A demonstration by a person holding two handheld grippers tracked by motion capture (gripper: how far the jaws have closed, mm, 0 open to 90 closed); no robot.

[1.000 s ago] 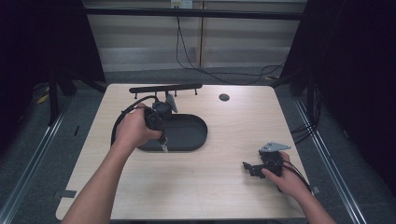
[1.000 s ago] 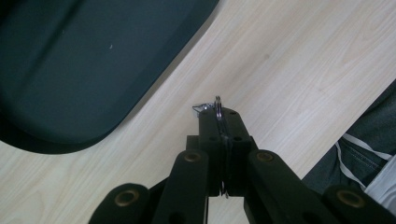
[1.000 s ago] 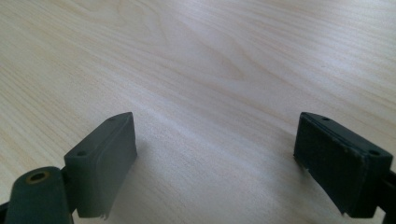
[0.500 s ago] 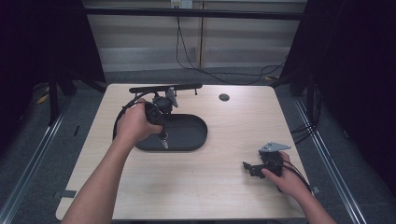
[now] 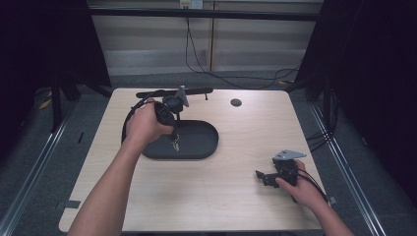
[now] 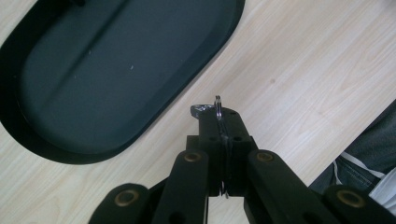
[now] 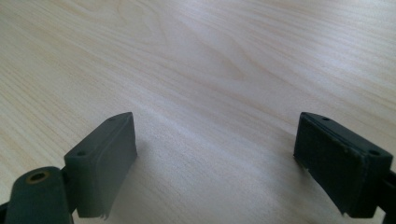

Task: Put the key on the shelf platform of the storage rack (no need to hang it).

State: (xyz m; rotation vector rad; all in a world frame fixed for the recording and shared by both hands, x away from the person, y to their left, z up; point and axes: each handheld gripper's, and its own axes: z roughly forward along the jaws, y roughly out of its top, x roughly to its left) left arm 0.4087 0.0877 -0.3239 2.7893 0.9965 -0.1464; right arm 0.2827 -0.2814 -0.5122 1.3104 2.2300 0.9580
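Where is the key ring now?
In the high view, the key ring hangs from the shut left gripper above the near rim of the black tray, left of centre.

The oval tray [image 5: 196, 142] lies on the table [image 5: 206, 196], left of centre; behind it a bar [image 5: 196, 91] runs along the far edge, a small disc [image 5: 236, 102] to its right; the left gripper [image 5: 174, 142] hangs over the tray's near-left part (keyring [image 6: 217, 108] between its jaws); the right gripper [image 5: 260, 175] sits near the table's front right corner.

- Light wooden table [image 5: 206, 196] with rounded corners.
- Black oval plastic tray [image 5: 196, 142] just left of centre.
- Small dark round disc [image 5: 236, 102] at one o'clock.
- Long black bar [image 5: 196, 91] at twelve o'clock.
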